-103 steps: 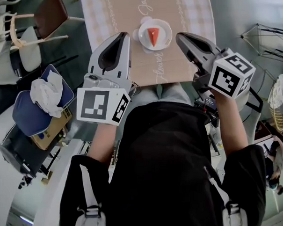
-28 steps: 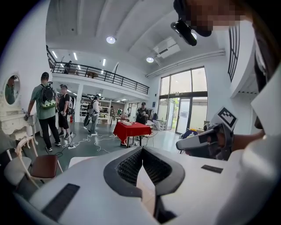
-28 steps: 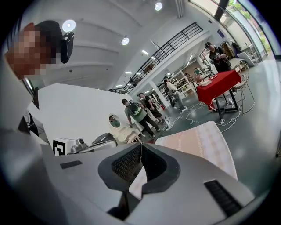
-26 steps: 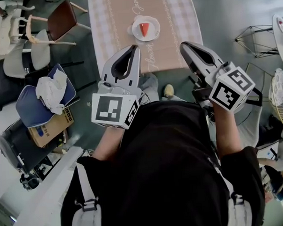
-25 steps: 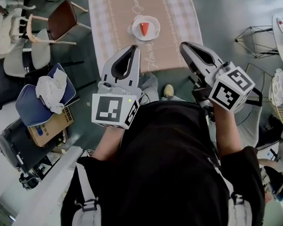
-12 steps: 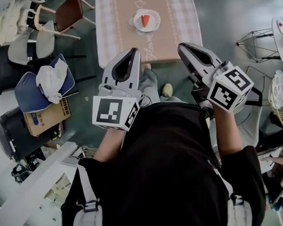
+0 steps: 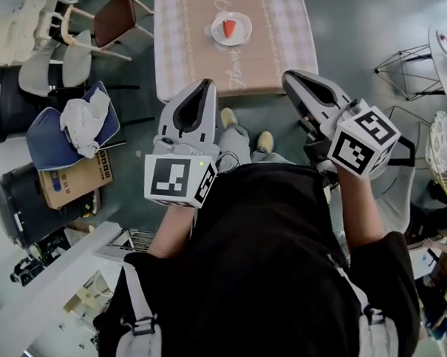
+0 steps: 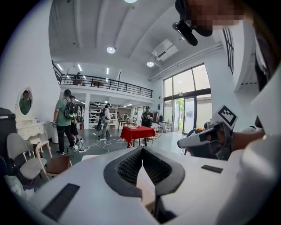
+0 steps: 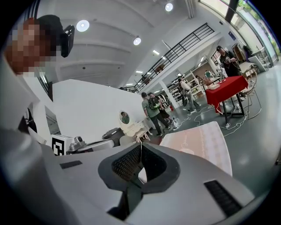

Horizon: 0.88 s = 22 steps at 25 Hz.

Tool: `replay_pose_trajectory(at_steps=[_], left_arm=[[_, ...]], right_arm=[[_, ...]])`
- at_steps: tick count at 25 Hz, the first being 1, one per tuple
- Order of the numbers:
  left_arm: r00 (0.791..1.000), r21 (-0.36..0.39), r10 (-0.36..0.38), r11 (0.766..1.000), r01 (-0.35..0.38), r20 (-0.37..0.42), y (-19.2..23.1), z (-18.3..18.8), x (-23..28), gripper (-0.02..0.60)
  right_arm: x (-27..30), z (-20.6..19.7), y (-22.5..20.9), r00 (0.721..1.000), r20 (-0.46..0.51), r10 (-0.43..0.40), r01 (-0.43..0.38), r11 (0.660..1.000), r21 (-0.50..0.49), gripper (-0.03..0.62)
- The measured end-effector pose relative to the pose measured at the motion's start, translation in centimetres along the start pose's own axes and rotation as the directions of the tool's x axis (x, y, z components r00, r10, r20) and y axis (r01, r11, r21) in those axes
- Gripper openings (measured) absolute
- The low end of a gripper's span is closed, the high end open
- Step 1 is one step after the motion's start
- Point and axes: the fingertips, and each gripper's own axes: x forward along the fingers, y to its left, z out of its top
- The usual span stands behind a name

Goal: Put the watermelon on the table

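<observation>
A red watermelon slice (image 7: 230,27) lies on a white plate (image 7: 241,37) on the checked table (image 7: 276,38) at the top of the head view. Both grippers hang in the air short of the table's near edge, above the floor. My left gripper (image 7: 202,85) is shut with nothing in it; in its own view the left gripper (image 8: 141,149) shows its tips meeting. My right gripper (image 7: 287,76) is also shut and empty, and the right gripper (image 9: 141,145) shows its jaws closed, with the table (image 9: 206,136) beyond them.
Chairs (image 7: 98,24), a blue seat with a white cloth (image 7: 77,125), a cardboard box (image 7: 72,181) and a black case (image 7: 25,212) stand at the left. A wire-frame stand (image 7: 407,59) is at the right. People walk near a red table (image 8: 140,132) far off.
The table with the plate and slice has slid toward the top of the head view and looks smaller; more floor shows between it and the grippers. Both grippers stay shut.
</observation>
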Motion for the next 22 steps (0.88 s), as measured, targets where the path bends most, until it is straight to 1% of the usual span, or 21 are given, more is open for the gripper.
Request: replay_pose_trajectory(at_steps=[7, 11, 16, 22], left_arm=[[1.000, 0.001, -0.013, 1.000, 0.013, 0.020, 0.1, 0.8, 0.3, 0.009], [1.000, -0.002, -0.013, 1.000, 0.013, 0.022, 0.6, 0.8, 0.6, 0.009], [1.000, 0.001, -0.012, 1.000, 0.012, 0.028, 1.2, 1.0, 0.4, 0.009], [1.000, -0.001, -0.004, 1.000, 0.004, 0.027, 1.7, 0.7, 0.0, 0.009]], right_arm=[[0.4, 1.0, 0.2, 1.000, -0.002, -0.009, 0.009, 0.999, -0.031, 0.018], [0.5, 1.6, 0.4, 1.000, 0.016, -0.025, 0.025, 0.999, -0.041, 0.018], [0.3, 1.5, 0.3, 0.999, 0.013, -0.044, 0.045, 0.997, -0.058, 0.018], [0.2, 1.5, 0.4, 0.998, 0.023, -0.053, 0.054, 0.997, -0.056, 0.018]])
